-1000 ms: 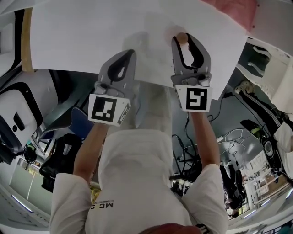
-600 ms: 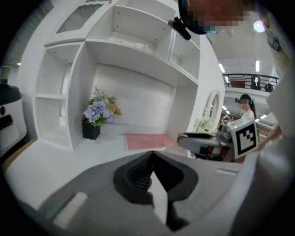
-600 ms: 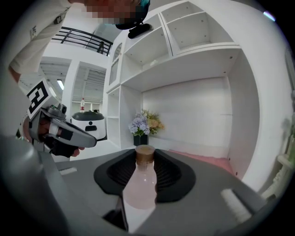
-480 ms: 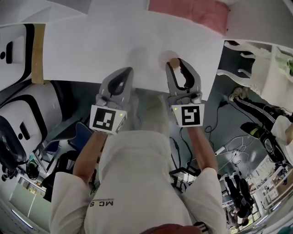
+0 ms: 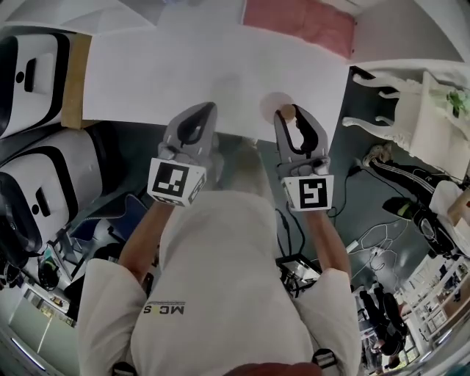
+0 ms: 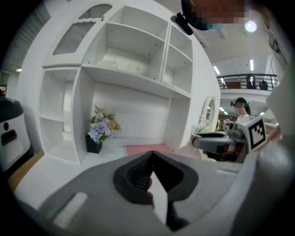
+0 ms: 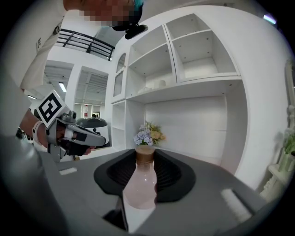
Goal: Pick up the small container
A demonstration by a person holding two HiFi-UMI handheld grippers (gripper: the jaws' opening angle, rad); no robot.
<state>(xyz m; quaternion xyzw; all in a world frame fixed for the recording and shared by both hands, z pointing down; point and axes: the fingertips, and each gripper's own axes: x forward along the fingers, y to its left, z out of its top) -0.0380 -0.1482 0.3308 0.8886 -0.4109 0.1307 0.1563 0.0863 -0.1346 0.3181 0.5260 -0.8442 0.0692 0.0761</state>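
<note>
Two grippers, one small container: the right gripper (image 5: 292,117) is clamping its jaws on the pinkish small container (image 7: 140,184), which is standing upright, brown cap up, over the tabletop's (image 5: 183,70) near right edge. The left gripper (image 5: 200,114), jaws together and empty, is hovering just left. Only the gripper views are showing the single flower pot (image 6: 97,133); the head view is catching just the cap.

A white tabletop (image 5: 183,73) runs back to a white shelf unit (image 6: 133,73). A pink mat (image 5: 297,22) lies flat on it at the far side. A black pot of flowers (image 6: 95,143) stands by the shelves, left of the mat and clear of it.
</note>
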